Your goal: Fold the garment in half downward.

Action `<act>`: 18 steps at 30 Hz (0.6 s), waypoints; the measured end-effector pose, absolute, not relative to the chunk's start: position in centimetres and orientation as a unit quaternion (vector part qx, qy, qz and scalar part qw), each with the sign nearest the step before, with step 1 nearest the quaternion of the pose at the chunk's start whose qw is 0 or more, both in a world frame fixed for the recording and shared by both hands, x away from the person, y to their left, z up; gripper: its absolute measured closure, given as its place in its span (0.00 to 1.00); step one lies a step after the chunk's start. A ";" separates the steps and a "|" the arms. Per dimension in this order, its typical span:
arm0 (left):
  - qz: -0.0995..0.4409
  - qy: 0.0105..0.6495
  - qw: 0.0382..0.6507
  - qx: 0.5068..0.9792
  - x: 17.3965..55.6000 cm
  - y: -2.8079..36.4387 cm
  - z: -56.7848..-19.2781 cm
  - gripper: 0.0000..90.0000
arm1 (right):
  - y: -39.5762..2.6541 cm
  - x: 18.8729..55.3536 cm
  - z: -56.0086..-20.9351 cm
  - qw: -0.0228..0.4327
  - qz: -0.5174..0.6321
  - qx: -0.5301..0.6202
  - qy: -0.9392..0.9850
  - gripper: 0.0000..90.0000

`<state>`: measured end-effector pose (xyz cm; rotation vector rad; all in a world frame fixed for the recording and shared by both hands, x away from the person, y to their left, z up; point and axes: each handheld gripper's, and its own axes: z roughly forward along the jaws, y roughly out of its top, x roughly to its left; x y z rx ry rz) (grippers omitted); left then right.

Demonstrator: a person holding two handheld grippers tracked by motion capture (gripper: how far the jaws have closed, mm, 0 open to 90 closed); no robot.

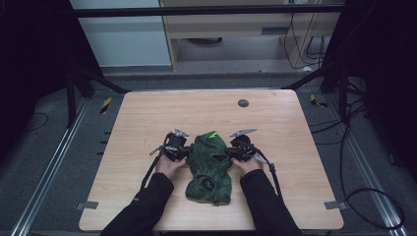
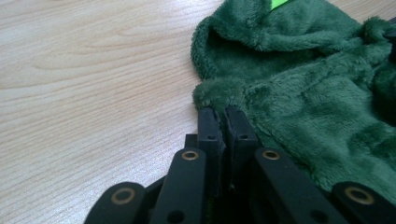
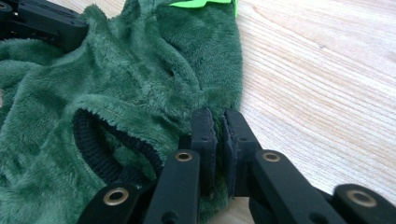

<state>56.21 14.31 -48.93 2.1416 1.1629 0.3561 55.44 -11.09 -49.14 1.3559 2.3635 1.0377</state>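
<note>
A green fleece garment (image 1: 210, 167) lay at lower centre of the frame on the bench (image 1: 147, 118). The left gripper (image 2: 219, 112) and right gripper (image 3: 215, 114) each clenched an opposite edge. Only thin fleece was pinched, so a tug might slip it free.

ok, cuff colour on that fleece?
Black ribbed cuff on dark green fleece; clearest in the right gripper view.

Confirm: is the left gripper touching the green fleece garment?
Touching. In the left gripper view, the left gripper has its jaws closed together on the edge of the green fleece garment, pile bunched at their tips.
</note>
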 end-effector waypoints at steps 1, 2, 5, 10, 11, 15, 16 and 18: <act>0.138 0.444 0.335 0.819 56.1 14.3 -48.8 0.97 | -11.1 55.4 -49.1 0.113 0.355 0.460 0.806 0.95; 0.138 0.444 0.335 0.819 56.1 14.3 -48.8 0.97 | -11.1 55.4 -49.0 0.115 0.356 0.459 0.806 0.95; 0.139 0.440 0.343 0.818 55.9 14.5 -48.2 0.98 | -11.2 55.3 -48.6 0.118 0.362 0.457 0.804 0.95; 0.141 0.435 0.355 0.815 55.5 14.6 -47.3 0.98 | -11.4 55.0 -47.7 0.123 0.372 0.451 0.802 0.96; 0.142 0.433 0.357 0.815 55.4 14.7 -47.1 0.98 | -11.5 54.9 -47.5 0.126 0.375 0.447 0.802 0.96; 0.146 0.428 0.368 0.812 54.8 14.9 -46.2 0.98 | -11.4 54.5 -46.7 0.131 0.383 0.439 0.802 0.96; 0.146 0.428 0.368 0.812 54.8 14.9 -46.2 0.98 | -11.4 54.5 -46.7 0.131 0.383 0.439 0.802 0.96; 0.149 0.423 0.374 0.812 54.2 15.0 -45.5 0.98 | -11.5 53.9 -45.9 0.137 0.390 0.426 0.805 0.96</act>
